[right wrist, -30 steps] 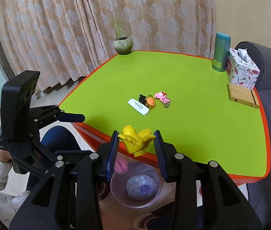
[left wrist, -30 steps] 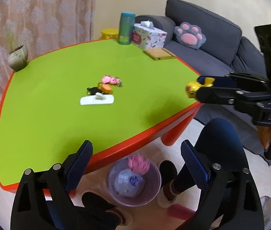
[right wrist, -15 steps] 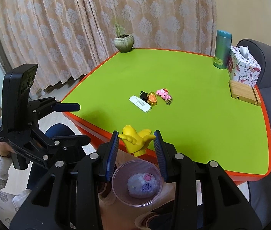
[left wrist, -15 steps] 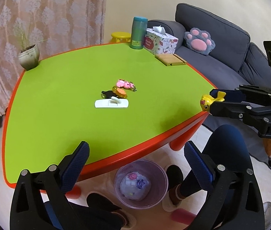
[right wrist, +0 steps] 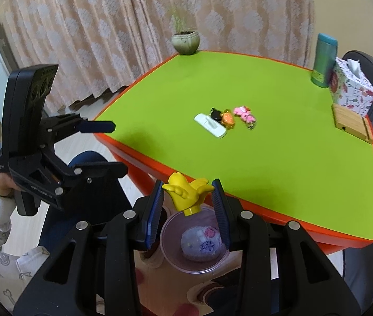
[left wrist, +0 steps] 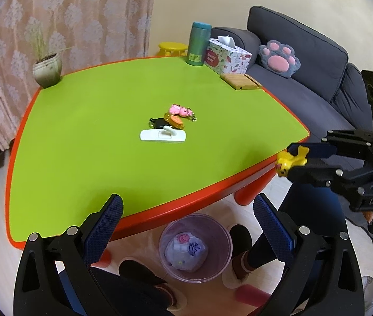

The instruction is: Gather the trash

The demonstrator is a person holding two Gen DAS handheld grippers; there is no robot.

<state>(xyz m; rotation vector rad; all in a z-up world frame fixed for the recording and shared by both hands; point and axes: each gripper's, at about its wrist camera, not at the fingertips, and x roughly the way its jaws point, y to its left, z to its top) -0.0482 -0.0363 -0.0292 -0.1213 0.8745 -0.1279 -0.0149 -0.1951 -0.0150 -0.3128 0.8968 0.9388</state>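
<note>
My right gripper (right wrist: 187,191) is shut on a yellow duck toy (right wrist: 187,191) and holds it above a clear purple bin (right wrist: 168,252) on the floor by the table's front edge. The bin (left wrist: 222,260) holds a pale crumpled wad (left wrist: 186,248). My left gripper (left wrist: 186,212) is open and empty above the bin. The right gripper with the duck (left wrist: 290,160) shows at the right of the left wrist view. On the green table (left wrist: 81,137) lie a white hook strip (left wrist: 163,135), a black and orange keychain (left wrist: 166,122) and a pink charm (left wrist: 180,110).
A plant pot (left wrist: 47,69), a teal bottle (left wrist: 198,44), a tissue box (left wrist: 227,56) and a wooden stand (left wrist: 241,81) sit along the table's far edges. A grey sofa (left wrist: 315,58) stands to the right. The person's legs and feet (left wrist: 144,271) flank the bin.
My left gripper has risen and drawn back; a pink item that was falling at the bin's rim now lies inside. My right gripper still holds the duck over the bin.
</note>
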